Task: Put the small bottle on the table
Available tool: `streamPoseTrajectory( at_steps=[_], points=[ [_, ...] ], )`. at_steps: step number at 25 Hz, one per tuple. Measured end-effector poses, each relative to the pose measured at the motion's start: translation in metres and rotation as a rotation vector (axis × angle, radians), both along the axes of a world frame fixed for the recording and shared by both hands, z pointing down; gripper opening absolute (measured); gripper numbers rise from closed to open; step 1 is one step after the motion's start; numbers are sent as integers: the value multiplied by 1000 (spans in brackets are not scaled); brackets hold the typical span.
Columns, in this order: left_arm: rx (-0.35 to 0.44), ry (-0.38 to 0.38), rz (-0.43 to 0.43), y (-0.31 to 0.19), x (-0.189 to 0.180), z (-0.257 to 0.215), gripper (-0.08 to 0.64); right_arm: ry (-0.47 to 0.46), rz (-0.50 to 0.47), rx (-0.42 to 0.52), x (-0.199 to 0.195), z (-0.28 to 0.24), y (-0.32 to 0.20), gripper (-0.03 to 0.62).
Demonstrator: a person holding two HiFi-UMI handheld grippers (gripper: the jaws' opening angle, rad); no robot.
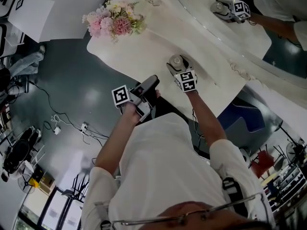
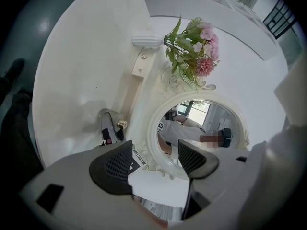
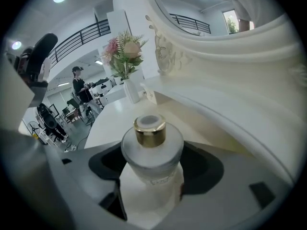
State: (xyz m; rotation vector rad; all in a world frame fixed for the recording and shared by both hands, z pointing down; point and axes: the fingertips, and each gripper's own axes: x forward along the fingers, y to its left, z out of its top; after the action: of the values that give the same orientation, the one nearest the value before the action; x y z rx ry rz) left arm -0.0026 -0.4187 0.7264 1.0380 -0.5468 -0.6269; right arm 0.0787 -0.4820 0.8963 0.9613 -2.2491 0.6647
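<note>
Right tongs (image 3: 152, 172) are clamped on a small frosted-glass bottle with a gold cap (image 3: 150, 131), over the white desk (image 1: 144, 51), just in front of the round white-framed mirror (image 2: 199, 128). Left tongs (image 2: 154, 163) are wide open and empty, farther back from the mirror.

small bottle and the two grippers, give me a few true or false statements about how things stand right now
1. The right gripper has its fingers shut on the small bottle. True.
2. The left gripper also holds a bottle. False: its fingers stand apart with nothing between them.
3. The small bottle has a gold cap. True.
4. The flowers lie on the floor. False: they stand upright on the table.
5. The mirror in the left gripper view is square. False: it is round.
</note>
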Motion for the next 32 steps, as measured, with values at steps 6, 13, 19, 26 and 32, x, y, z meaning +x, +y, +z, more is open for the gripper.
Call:
streamPoseTrajectory(
  at_steps=[6,13,19,26,32],
  points=[
    [-4,-2,20,-2,7,-1,299,34,-34,10,-2,1,3,346],
    [21,-17,43,-10,14,-7,299,61,-111,6,-4,6,12,353],
    [41,-22,54,-13,14,-16,299,53,-126,-14,-8,5,11,359],
    [61,-32,62,-8,9,-22,299,25,-101,10,-6,-18,13,360],
    [169,-32,144,17,22,-51,299,-26,-27,17,13,-56,40,325]
  ],
)
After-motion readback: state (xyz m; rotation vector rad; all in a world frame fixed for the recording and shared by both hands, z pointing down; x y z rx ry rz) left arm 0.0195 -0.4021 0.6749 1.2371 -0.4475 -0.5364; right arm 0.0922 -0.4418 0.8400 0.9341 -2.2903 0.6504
